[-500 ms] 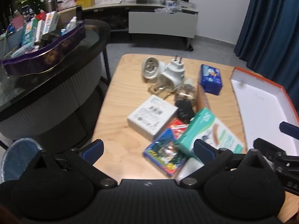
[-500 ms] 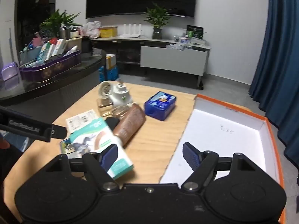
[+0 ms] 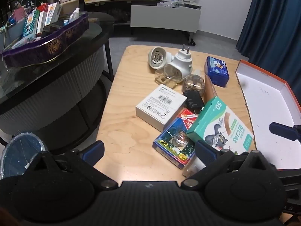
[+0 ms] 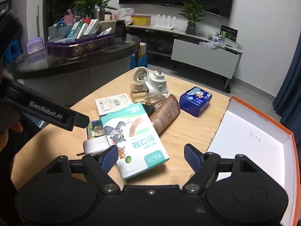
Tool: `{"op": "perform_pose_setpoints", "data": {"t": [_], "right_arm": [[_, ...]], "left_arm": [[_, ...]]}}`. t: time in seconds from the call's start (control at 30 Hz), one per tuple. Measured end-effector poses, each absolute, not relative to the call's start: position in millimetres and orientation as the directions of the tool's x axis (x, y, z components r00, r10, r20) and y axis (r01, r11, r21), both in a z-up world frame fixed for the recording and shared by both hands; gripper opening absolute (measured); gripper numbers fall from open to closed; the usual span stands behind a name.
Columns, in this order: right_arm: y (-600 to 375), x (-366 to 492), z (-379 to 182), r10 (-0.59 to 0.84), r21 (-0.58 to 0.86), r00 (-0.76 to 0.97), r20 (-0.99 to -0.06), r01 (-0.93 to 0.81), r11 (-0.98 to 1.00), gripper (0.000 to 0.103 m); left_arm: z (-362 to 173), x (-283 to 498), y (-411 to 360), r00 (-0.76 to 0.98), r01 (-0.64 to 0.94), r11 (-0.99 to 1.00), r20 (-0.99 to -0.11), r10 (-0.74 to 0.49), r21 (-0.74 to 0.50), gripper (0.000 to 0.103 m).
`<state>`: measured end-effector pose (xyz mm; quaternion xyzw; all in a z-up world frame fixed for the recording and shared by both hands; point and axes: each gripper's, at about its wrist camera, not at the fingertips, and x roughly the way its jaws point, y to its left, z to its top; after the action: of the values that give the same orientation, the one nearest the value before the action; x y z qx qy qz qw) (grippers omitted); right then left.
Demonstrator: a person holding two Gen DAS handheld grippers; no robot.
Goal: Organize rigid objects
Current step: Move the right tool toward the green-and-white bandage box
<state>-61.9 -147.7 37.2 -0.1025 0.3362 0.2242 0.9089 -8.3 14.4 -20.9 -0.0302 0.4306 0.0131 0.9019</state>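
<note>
Fingers spread on right gripper (image 4: 151, 155), now nearer green-and-white box (image 4: 134, 141) than 0.5 s ago; left gripper (image 3: 148, 149) spread, idle; grasp pending.

Dim indoor light, strong fisheye bending at the frame edges.
Glare whitens the orange-rimmed white cardboard tray (image 4: 250, 141) at right; right-wrist view slightly blurred.

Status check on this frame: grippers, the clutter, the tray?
Left gripper open, empty. Right gripper open, over the teal cartoon box. Orange-rimmed tray holds nothing. Teal box lies on the card pack, brown packet alongside.
</note>
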Motion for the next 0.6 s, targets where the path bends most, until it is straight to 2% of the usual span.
{"op": "perform_pose_setpoints", "data": {"t": [0.6], "right_arm": [[-140.4, -64.8, 33.9, 0.344, -0.028, 0.657, -0.670, -0.486, 0.874, 0.090]], "left_arm": [[-16.0, -8.6, 7.6, 0.613, -0.015, 0.998, -0.789, -0.036, -0.057, 0.103]]}}
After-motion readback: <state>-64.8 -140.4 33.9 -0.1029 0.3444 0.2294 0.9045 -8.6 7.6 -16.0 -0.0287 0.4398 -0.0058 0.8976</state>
